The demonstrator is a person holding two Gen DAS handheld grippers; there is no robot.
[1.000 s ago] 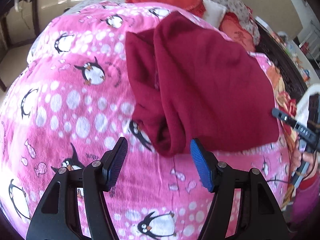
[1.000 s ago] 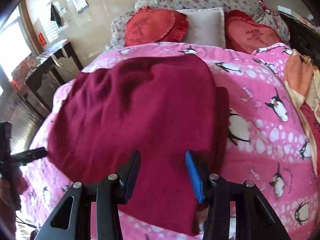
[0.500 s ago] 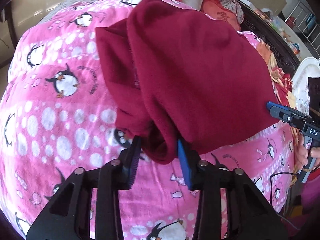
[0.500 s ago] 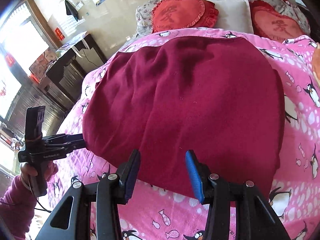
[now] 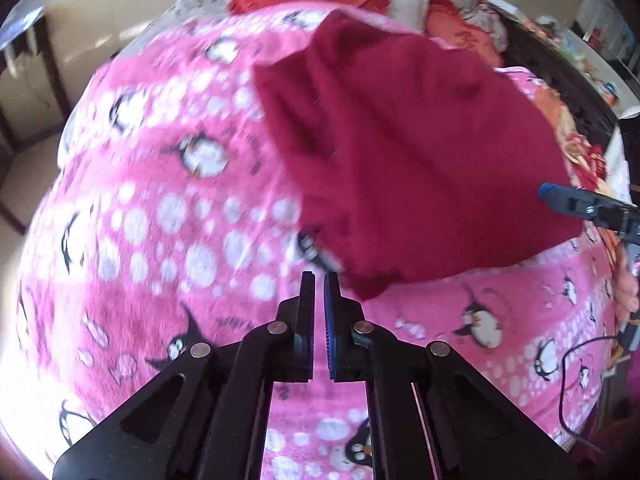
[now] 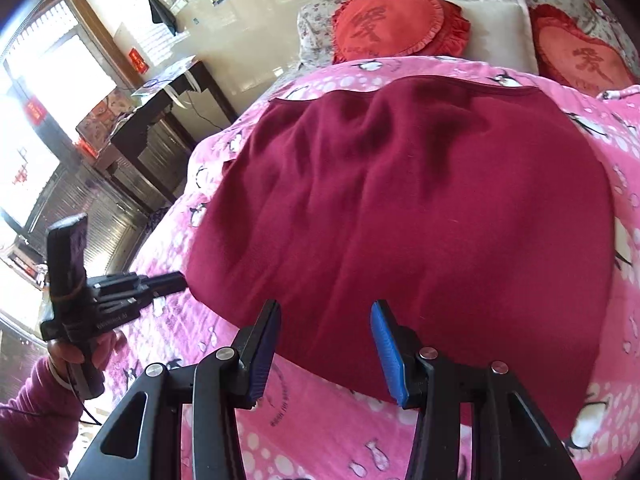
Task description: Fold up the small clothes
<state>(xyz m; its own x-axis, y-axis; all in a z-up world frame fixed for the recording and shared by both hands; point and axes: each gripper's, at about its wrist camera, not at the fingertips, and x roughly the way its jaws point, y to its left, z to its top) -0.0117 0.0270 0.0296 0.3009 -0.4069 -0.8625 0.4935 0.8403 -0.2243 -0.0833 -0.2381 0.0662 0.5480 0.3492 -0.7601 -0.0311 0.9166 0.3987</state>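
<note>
A dark red garment [image 5: 420,152] lies partly folded on a pink penguin blanket [image 5: 160,220]; it also shows in the right wrist view [image 6: 420,216]. My left gripper [image 5: 319,280] is shut with nothing between its pads, just off the garment's near left corner. In the right wrist view it [image 6: 176,280] sits at that same corner. My right gripper [image 6: 325,312] is open over the garment's near edge, holding nothing. Its blue fingertip [image 5: 548,191] shows at the garment's right edge in the left wrist view.
Red heart cushions [image 6: 392,24] and a white pillow [image 6: 496,28] lie at the head of the bed. A dark desk [image 6: 160,120] stands left of the bed by a bright window. Orange bedding [image 5: 568,136] lies along the bed's right side.
My left gripper closed from open, then pulled back off the garment's corner and now holds nothing. The right gripper drew back toward the garment's near edge, still open.
</note>
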